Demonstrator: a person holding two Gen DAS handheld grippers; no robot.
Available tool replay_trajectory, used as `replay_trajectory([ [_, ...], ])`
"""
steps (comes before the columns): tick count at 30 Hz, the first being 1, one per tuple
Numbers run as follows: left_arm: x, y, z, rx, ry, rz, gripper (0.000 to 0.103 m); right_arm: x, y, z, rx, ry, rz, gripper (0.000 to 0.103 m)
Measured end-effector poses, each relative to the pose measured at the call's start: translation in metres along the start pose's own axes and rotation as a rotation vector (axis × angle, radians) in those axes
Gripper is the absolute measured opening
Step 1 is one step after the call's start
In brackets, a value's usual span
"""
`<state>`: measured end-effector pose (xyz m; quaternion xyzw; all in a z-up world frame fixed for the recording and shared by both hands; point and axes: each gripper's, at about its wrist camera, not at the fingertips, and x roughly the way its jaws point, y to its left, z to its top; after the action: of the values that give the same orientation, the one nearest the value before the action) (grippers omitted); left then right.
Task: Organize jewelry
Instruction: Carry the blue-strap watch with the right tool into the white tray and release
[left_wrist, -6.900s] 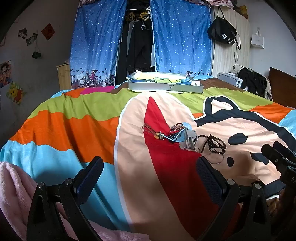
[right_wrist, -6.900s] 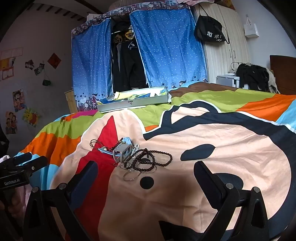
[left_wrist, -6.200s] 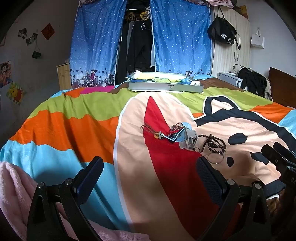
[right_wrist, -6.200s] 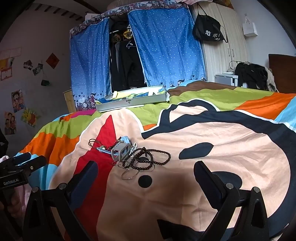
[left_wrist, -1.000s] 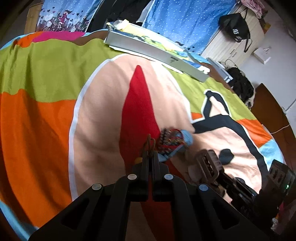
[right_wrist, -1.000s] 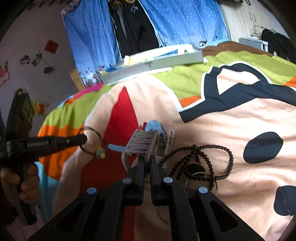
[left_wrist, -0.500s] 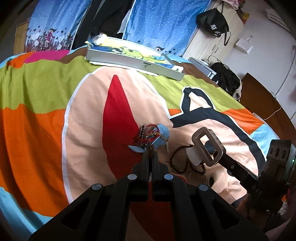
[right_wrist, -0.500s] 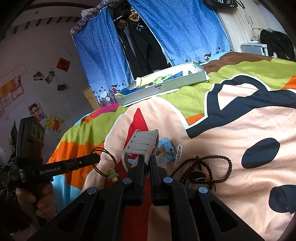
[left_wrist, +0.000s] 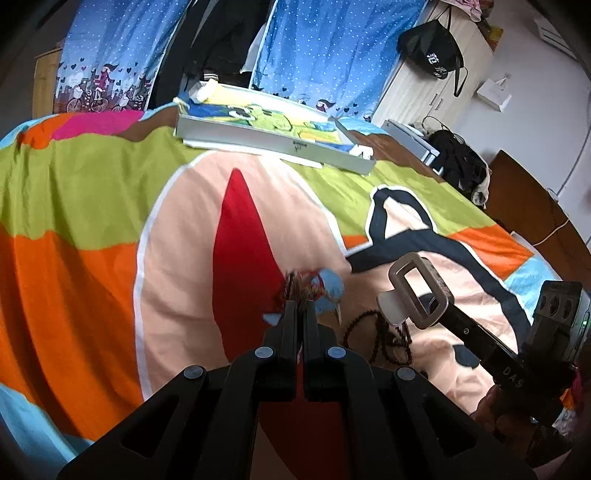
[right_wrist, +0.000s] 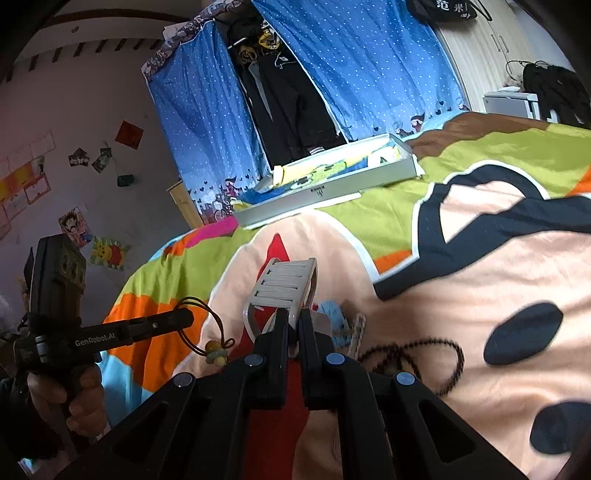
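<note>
The right tool is pinched nearly closed on the base of a grey hair claw clip, which stands up off the bed, its slotted face toward 12 o'clock. The clip looks like rigid plastic: light, stiff, likely slick, so a grip low on its hinged end seems the safest hold, since squeezing the wings may spring it open. The left tool has its jaws pressed together on a thin brown cord loop with small beads hanging at the bottom. That cord is limp and near weightless; it will swing and can slip out of a flat pinch, so holding a doubled strand near the knot seems wise.

On the bedspread the remaining pile sits below both tools: a dark beaded bracelet string at 3 o'clock of the clip, and a blue item just beside a tangle of red and dark strands.

The right wrist view shows the cord loop dangling in full from the left tool's tip; the left wrist view hides it behind its own jaws. The left wrist view, in turn, shows the clip's open rectangular frame side-on. A flat grey box lies at 12 o'clock, well apart.
</note>
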<state>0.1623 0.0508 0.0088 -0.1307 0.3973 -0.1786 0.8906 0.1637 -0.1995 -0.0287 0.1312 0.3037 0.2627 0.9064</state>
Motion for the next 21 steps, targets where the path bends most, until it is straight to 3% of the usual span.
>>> replay_trajectory([
  [12,0.031,-0.006,0.119,0.041,-0.082,0.049,0.000,0.046,-0.033,0.108,-0.073,-0.026,0.052,0.005],
  [21,0.076,0.014,0.214,0.023,-0.196,0.081,0.000,0.116,-0.052,0.182,-0.137,-0.060,0.043,0.005],
])
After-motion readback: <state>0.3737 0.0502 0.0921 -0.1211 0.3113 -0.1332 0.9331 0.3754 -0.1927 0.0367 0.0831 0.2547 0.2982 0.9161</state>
